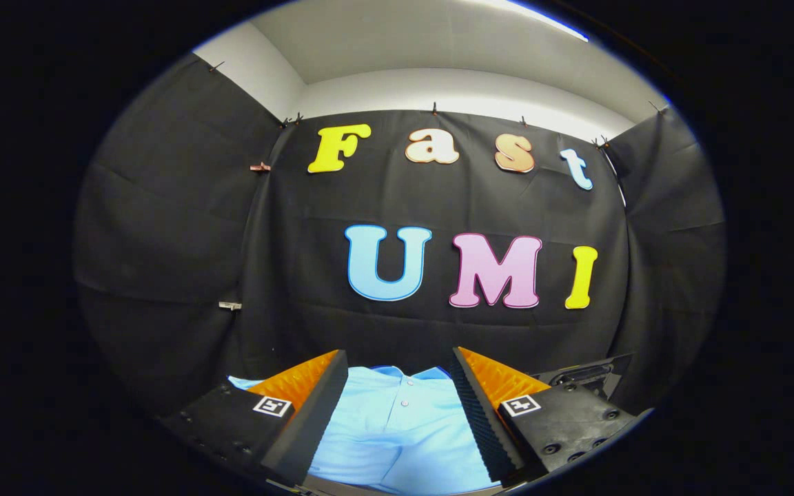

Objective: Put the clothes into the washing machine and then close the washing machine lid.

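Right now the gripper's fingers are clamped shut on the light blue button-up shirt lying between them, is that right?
Not quite. In the gripper view the gripper is open: its fingers stand wide apart, and neither visibly presses on the cloth. The rest holds: the light blue button-up shirt does lie between them, spread below and ahead of the tips.
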`<act>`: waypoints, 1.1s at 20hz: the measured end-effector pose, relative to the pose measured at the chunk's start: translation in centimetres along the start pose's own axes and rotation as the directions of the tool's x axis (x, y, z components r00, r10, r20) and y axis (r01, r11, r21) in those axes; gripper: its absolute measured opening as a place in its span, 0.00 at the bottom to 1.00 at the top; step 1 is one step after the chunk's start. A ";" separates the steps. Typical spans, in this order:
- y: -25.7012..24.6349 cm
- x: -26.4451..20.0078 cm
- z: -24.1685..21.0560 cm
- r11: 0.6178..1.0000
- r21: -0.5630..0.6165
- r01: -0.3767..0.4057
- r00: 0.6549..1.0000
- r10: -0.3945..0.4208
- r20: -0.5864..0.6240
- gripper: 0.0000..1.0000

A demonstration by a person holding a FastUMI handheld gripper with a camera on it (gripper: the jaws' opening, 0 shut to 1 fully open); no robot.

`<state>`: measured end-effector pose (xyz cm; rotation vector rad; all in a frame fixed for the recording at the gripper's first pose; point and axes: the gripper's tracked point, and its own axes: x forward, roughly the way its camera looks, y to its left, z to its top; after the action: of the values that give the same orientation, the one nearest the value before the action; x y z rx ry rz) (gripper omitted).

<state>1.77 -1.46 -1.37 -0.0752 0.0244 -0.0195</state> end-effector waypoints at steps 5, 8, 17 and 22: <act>-1.6 1.0 -0.3 0.999 0.035 0.040 0.999 -0.039 -0.012 0.94; -2.3 1.4 -0.4 0.997 0.047 0.064 0.998 -0.063 -0.030 0.94; -2.5 0.4 -0.2 0.997 0.055 0.052 0.998 -0.050 -0.031 0.94; -3.1 0.4 0.1 0.998 0.049 0.045 0.999 -0.044 -0.026 0.94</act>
<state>2.11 -4.58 -1.02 -0.0260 0.0472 -0.0655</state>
